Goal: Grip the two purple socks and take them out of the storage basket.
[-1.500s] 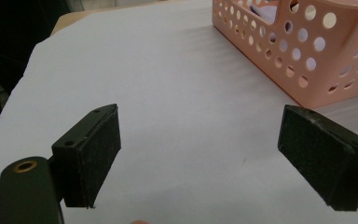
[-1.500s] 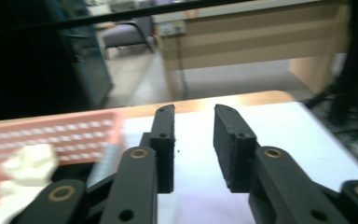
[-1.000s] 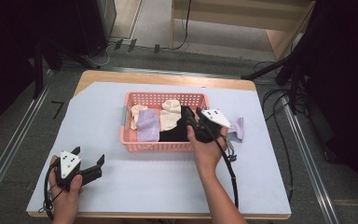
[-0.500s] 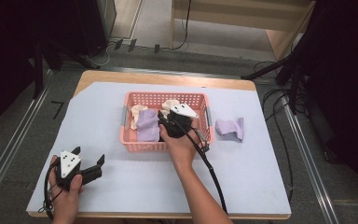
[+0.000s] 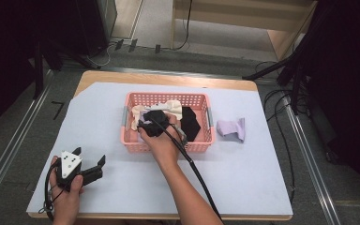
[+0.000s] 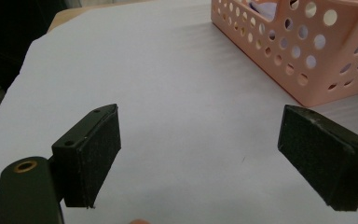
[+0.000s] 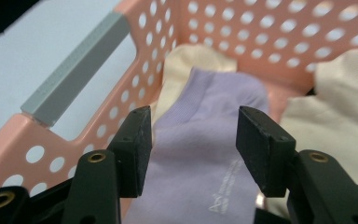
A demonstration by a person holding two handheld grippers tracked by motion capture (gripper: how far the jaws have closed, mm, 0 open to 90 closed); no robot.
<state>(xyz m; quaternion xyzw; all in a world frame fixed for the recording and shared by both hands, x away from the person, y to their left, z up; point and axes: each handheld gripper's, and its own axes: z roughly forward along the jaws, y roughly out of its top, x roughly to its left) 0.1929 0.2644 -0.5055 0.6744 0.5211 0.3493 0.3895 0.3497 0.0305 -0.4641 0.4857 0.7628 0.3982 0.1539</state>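
Note:
A pink perforated basket (image 5: 168,146) stands mid-table and holds several socks. My right gripper (image 5: 151,123) reaches into its left part. In the right gripper view a lilac sock (image 7: 214,93) lies under and between the jaws of the right gripper (image 7: 196,126). Those jaws have just been opening, and the pads stand clear of the fabric. Cream socks (image 7: 335,107) lie beside it. My left gripper (image 5: 90,155) rests at the table's front left, open with nothing between the jaws of the left gripper (image 6: 200,140).
A second lilac sock (image 5: 232,129) lies on the white sheet right of the basket. A black sock (image 5: 190,124) and cream socks (image 5: 168,108) fill the basket's middle. The basket's corner (image 6: 307,56) shows ahead of the left gripper. The right gripper's cable (image 5: 192,168) trails back over the sheet.
My right hand has travelled left from the basket's right end to its left part, away from the lilac sock on the sheet, and its jaws stand wider. The left hand has stayed put.

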